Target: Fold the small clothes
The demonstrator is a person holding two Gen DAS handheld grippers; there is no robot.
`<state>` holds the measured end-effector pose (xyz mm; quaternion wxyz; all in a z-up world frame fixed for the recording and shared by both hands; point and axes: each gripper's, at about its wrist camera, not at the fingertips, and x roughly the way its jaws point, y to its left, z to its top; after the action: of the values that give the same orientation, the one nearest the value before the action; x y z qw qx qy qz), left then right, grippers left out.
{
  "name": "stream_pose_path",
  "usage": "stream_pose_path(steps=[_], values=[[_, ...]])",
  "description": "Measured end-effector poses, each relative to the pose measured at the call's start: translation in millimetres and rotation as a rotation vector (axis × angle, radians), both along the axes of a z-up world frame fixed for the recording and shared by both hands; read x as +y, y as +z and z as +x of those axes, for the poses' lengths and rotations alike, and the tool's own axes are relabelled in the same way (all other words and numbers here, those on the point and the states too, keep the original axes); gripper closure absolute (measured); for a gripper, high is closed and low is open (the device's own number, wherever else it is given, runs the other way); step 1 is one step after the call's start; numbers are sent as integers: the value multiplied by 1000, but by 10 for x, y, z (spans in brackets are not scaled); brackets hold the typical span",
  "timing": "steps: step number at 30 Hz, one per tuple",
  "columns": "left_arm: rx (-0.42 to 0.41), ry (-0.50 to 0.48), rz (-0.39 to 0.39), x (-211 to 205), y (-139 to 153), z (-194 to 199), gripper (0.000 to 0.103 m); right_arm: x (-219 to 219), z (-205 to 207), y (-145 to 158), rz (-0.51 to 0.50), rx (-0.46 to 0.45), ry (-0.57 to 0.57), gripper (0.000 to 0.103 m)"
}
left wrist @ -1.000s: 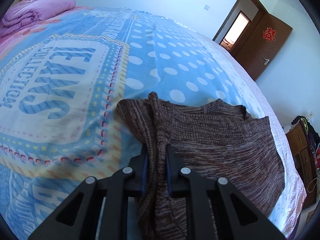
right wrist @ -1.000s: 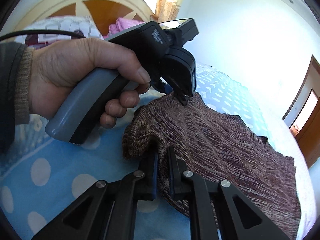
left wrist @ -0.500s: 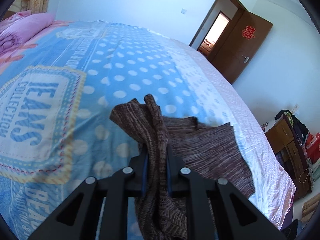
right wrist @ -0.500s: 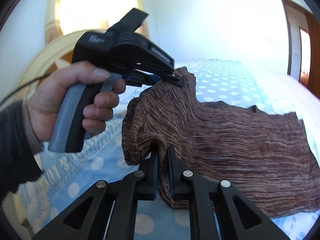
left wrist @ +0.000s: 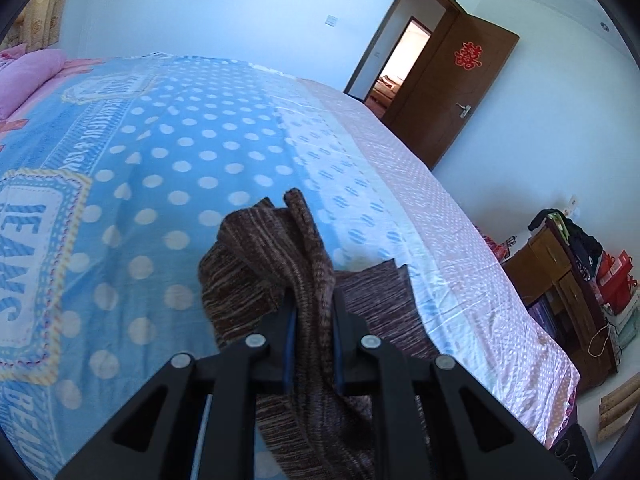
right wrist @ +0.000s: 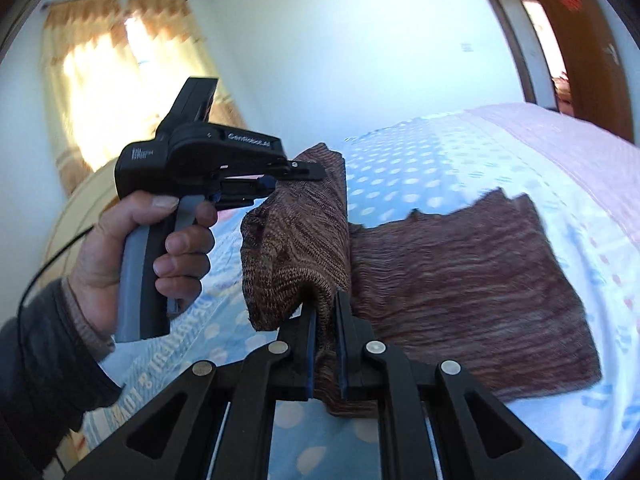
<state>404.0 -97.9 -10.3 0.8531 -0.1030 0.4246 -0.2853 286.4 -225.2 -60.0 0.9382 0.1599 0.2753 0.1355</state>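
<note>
A brown marled knit garment [right wrist: 460, 280] lies partly on the blue polka-dot bedspread [left wrist: 192, 152]. My left gripper [left wrist: 313, 300] is shut on a bunched edge of the knit garment [left wrist: 264, 264] and holds it above the bed. In the right wrist view the left gripper [right wrist: 296, 174] shows at the upper left, held by a hand, pinching one upper corner. My right gripper [right wrist: 325, 308] is shut on the other corner of the same lifted edge. The lifted end hangs between the two grippers; the far end rests flat on the bed.
A pink quilt [left wrist: 24, 76] lies at the head of the bed. A brown door [left wrist: 452, 88] stands open beyond the bed's far side. A wooden cabinet with clothes and boxes [left wrist: 568, 280] stands by the wall. The bed's pink edge [left wrist: 500, 320] runs along the right. A curtained window [right wrist: 112, 92] is behind.
Both grippers have lifted the held edge of the garment higher off the bed and carried it toward the far end. More of the cloth now hangs, and less lies flat.
</note>
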Motion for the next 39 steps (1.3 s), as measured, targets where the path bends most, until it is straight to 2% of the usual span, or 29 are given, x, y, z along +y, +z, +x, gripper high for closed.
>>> stream_pose_path(steps=[6,15,22,24,26,28,29,31,33,35,36,39], values=[[2,-56,14,-471,-3,7,88,-449,-149,-70,79,24,-68,96],[23,-138,75,-1116,-228,-17,88,-949,-329,-281,163,82,-177,96],[9,-183,173,-1584,-434,-65,88,-1336,-412,-542,288,152,-253,96],[-5,-191,195,-1687,-477,-80,88,-1450,-418,-645,346,178,-275,96],[-40,-195,249,-1817,-524,-122,87,-1500,-420,-686,371,198,-288,96],[-76,-213,285,-1902,-517,-197,84,-1541,-428,-735,396,215,-299,96],[-92,-213,295,-1914,-497,-226,78,-1551,-434,-756,404,222,-300,96],[-144,-223,297,-1900,-412,-322,72,-1578,-457,-789,427,218,-300,96],[-187,-224,293,-1825,-328,-409,56,-1583,-479,-783,431,206,-300,96],[-227,-202,305,-1701,-289,-500,48,-1575,-501,-781,432,196,-302,96],[-236,-194,317,-1615,-300,-551,48,-1575,-512,-780,434,191,-301,96],[-256,-142,453,-1416,-510,-663,44,-1566,-553,-764,431,185,-295,96]])
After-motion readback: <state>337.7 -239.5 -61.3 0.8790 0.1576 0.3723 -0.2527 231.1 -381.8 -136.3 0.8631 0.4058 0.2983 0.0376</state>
